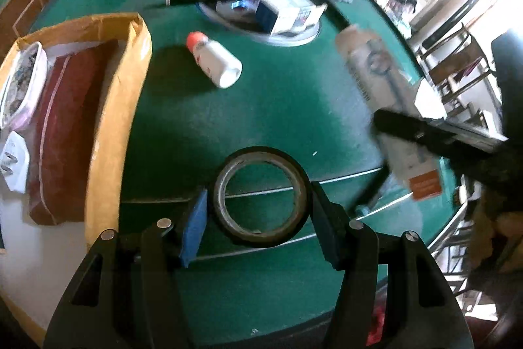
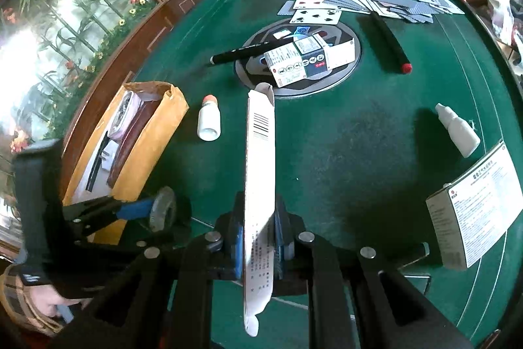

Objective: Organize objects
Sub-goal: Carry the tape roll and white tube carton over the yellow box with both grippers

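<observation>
Over the green table (image 2: 343, 136), the left gripper (image 1: 260, 215) clamps a roll of tape (image 1: 260, 196) beside the cardboard box (image 1: 114, 107) — the right gripper (image 2: 258, 237) pinches a flat white carton (image 2: 260, 172); beyond lie a small bottle (image 2: 209, 120), pens and scattered cards (image 2: 385, 0).

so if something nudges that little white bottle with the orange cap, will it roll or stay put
The white bottle lies on its side on the green felt table, so it would probably roll sideways if pushed across its body. The felt likely slows it quickly. It looks small and plastic, so probably light.
</observation>
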Tool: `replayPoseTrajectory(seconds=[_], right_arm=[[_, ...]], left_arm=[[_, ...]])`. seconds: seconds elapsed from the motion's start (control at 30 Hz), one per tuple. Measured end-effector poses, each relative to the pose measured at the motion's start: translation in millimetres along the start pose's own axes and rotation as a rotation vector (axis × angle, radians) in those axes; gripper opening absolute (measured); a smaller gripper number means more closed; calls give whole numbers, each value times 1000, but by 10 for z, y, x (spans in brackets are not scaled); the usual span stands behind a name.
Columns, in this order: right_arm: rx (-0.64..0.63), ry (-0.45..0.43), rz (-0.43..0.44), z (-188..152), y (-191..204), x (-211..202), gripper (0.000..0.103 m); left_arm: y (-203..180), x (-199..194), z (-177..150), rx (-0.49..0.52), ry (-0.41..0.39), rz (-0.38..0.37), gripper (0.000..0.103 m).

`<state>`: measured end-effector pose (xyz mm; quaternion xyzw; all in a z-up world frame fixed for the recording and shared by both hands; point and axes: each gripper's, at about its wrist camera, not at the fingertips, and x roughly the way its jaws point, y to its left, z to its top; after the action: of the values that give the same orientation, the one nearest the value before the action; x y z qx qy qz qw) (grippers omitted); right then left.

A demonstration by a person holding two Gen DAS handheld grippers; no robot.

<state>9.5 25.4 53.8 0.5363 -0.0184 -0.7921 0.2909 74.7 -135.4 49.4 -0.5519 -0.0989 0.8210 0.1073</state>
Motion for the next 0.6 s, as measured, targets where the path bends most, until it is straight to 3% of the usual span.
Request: replayPoseTrajectory(seconds=[0.3,0.6], right_arm=[[-60,17,44,124,334,116,13],[-114,62,107,171,767,291,13]], left_arm=[[135,-458,-4,-61,-89,-34,59],[445,-890,-190,-132,-136,-11,59]])
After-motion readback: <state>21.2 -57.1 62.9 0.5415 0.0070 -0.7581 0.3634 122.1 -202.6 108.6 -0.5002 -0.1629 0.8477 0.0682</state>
